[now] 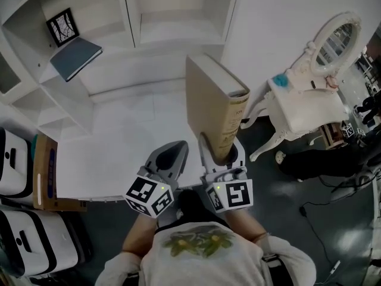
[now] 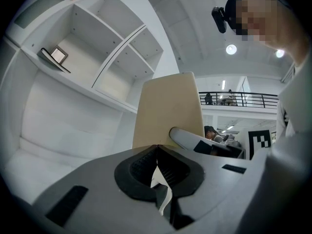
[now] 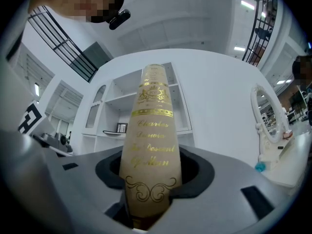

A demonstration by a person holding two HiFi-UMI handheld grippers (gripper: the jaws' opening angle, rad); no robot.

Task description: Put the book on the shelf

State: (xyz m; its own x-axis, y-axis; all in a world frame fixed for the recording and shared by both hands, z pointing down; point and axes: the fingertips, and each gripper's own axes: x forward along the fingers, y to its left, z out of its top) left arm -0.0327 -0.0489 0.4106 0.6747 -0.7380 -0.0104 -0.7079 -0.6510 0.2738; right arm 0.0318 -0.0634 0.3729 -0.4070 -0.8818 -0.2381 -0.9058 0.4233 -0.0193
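Observation:
A thick tan book (image 1: pixel 215 106) with gold lettering on its spine (image 3: pixel 151 145) stands upright in my right gripper (image 1: pixel 221 158), whose jaws are shut on its lower end. It is held above the white desk surface (image 1: pixel 125 148), in front of the white shelf unit (image 1: pixel 172 16). My left gripper (image 1: pixel 169 159) hovers just left of the book with its jaws closed together and nothing between them. In the left gripper view the book's tan cover (image 2: pixel 168 108) rises just beyond the closed jaws, with the shelf compartments (image 2: pixel 92 57) behind.
A dark blue book (image 1: pixel 75 57) and a small framed picture (image 1: pixel 62 26) rest on a left shelf. An ornate white vanity table with an oval mirror (image 1: pixel 333 37) stands to the right. A cardboard box (image 1: pixel 47 174) and white cases (image 1: pixel 15 162) sit at the left.

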